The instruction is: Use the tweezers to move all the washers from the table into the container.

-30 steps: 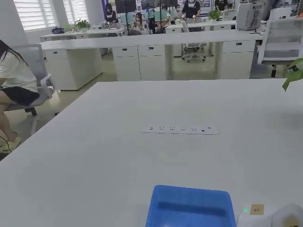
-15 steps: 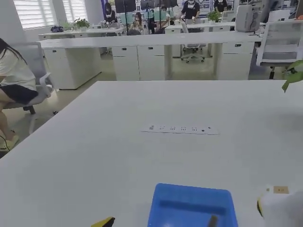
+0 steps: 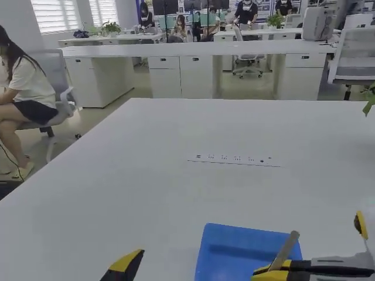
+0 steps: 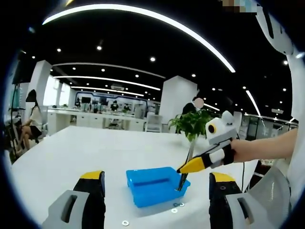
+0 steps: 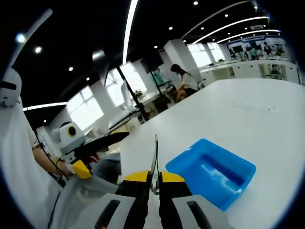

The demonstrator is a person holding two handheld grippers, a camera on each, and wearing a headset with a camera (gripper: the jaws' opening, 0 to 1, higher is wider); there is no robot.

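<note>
Tweezers point(image 5: 155, 150) are being pinched between the jaws of the right gripper point(image 5: 155, 177), their tip being held at one end of the blue container point(image 4: 152, 183). The left gripper point(image 4: 155, 200) is being held with jaws spread. Washers point(image 4: 177, 206) are lying on the tabletop point(image 4: 71, 152) just beside the container.

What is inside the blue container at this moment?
In the right gripper view the blue container shows bare blue floor; the washers I can see lie outside. The tweezers, held by the right gripper, reach in at one end. The container's near wall hides some floor.
</note>
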